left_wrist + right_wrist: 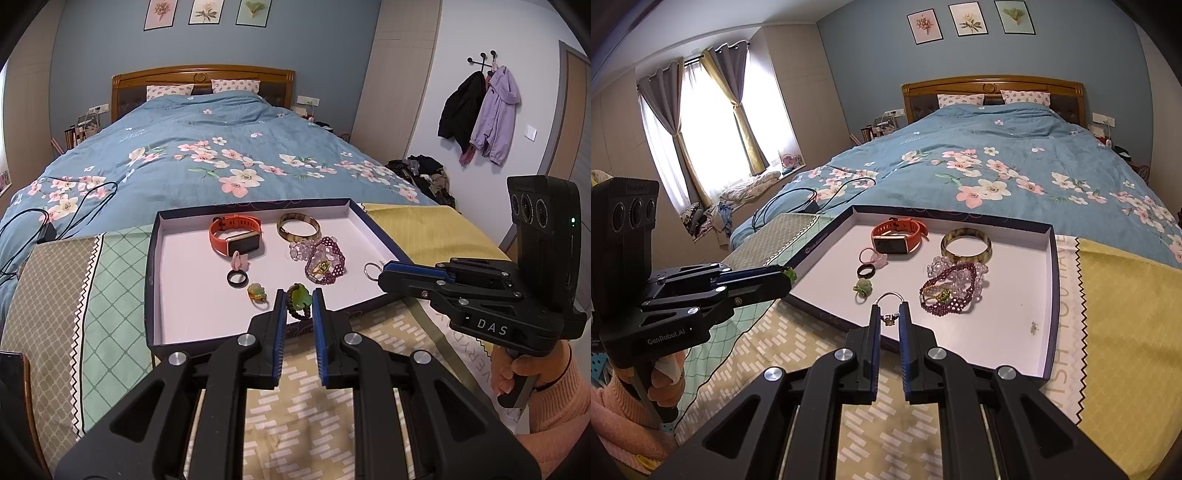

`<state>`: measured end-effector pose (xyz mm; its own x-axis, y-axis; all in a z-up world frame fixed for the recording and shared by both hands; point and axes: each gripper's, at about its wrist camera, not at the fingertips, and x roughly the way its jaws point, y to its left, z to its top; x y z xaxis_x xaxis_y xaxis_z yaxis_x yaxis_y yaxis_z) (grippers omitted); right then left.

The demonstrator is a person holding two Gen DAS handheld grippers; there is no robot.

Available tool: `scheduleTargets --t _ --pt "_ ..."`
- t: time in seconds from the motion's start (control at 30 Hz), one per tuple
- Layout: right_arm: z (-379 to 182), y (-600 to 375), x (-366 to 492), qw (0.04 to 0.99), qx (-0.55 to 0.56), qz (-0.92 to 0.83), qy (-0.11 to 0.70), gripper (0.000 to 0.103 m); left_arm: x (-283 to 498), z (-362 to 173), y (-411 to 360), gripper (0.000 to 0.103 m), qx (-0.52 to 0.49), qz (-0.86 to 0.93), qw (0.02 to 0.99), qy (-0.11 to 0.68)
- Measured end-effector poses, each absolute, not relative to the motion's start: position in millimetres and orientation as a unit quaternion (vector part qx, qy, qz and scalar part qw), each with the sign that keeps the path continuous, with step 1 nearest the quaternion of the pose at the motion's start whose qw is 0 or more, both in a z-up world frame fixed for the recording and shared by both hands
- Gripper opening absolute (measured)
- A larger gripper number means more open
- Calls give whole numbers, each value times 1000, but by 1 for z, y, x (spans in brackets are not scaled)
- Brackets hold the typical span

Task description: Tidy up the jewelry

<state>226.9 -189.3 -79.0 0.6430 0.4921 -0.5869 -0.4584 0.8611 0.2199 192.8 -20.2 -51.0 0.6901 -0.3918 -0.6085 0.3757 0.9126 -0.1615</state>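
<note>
Right now, each gripper is clenched on a piece of jewelry above the near edge of a shallow tray [155, 258]. The left gripper [299, 297] pinches a green pendant [299, 298] on a dark bead loop between its blue pads, just over the tray's near rim. The right gripper [888, 308] pinches the small charm of a silver ring [889, 295], whose hoop stands up past its fingertips, also at the near rim.

Beyond the left gripper, inside the tray, lie a small green ring [257, 291], a black ring [236, 277], a pink ring [239, 260] and, farther off, an orange watch [236, 236]. Ahead and to its right sit a brown bangle [298, 228], clear beads [301, 249] and a purple bead bracelet [327, 262] with a gold ring resting on it.

The tray rests on patterned cloths at the foot of a bed [207, 147] with a blue floral quilt. A hand [517, 373] in a pink sleeve holds the right gripper's handle.
</note>
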Motion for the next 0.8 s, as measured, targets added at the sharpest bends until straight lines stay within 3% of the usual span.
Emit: scheduleTargets --t 0.8 --pt "-76 -192 243 908 31 258 330 8 206 -47 -25 14 -6 -201 923 327"
